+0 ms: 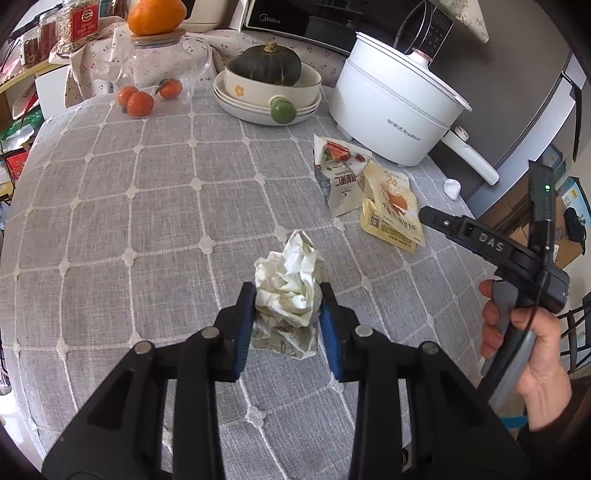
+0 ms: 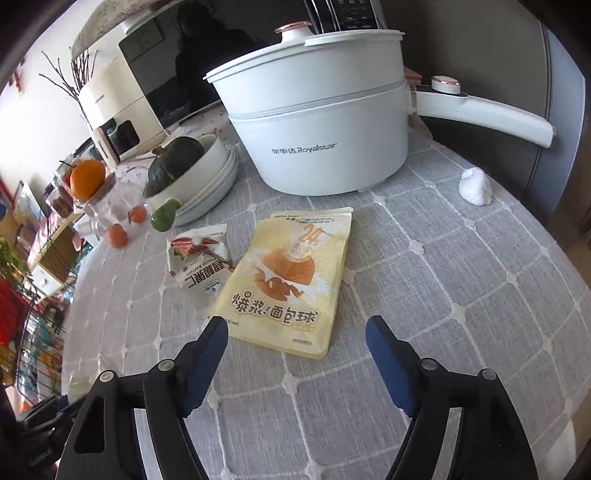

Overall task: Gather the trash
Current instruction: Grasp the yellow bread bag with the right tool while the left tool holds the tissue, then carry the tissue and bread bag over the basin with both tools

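Observation:
A crumpled wad of white paper (image 1: 291, 273) is pinched between the blue pads of my left gripper (image 1: 288, 291), just above the grey checked tablecloth (image 1: 147, 221). My right gripper (image 2: 297, 325) stands open with nothing between its fingers, hovering over the near edge of a flat yellow bread packet (image 2: 288, 280). A torn white snack wrapper (image 2: 201, 266) lies just left of that packet. In the left wrist view the two wrappers (image 1: 393, 206) (image 1: 341, 173) lie to the right, with the right gripper (image 1: 428, 216) and the hand holding it beside them. A small white tissue ball (image 2: 475, 185) sits near the table's right edge.
A white electric pot (image 2: 321, 147) with a long handle stands behind the wrappers. Stacked bowls holding a dark green squash (image 1: 266, 96), loose tangerines (image 1: 140, 101) and a glass jar (image 1: 166, 66) are at the back left. A microwave (image 1: 295, 22) stands behind them.

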Tool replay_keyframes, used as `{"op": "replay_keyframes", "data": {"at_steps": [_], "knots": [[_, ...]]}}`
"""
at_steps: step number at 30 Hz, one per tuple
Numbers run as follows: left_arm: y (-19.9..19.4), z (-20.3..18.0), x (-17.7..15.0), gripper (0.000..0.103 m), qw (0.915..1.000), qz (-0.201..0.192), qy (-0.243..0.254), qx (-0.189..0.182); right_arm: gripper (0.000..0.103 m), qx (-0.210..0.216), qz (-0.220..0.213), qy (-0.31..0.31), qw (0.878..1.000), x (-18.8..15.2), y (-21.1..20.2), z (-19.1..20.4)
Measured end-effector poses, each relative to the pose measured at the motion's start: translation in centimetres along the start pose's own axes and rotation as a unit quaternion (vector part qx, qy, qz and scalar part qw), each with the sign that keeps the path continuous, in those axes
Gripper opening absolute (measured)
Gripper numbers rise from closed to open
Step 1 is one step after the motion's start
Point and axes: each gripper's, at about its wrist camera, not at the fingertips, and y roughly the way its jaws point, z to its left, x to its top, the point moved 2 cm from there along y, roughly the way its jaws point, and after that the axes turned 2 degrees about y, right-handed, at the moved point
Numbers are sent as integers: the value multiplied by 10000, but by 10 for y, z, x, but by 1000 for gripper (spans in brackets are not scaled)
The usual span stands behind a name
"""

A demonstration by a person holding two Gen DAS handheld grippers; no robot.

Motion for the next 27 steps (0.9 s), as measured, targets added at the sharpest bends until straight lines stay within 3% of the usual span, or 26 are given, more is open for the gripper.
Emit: {"op": "replay_keyframes", "data": {"at_steps": [7,10,11,16,19,27], "knots": [[8,12,3,36,9998,118,-165,-47,77,-720,126,-196,9971,4,73,22],[10,13,3,36,9997,139,-175,-37,63,-1161,-253,-769,9899,-3,79,40],[10,14,4,36,9997,138,-179,-41,47,-1131,-269,-789,9901,-3,78,43],[8,14,3,36,9997,121,-204,-36,10,-1115,-322,-963,9886,-3,74,49],[4,15,3,36,9997,82,-208,-45,5,-898,-203,-1005,9907,-6,65,50],[-10,12,3,36,9999,-75,-124,-92,3,-479,-234,-646,9965,-15,2,18]]}}
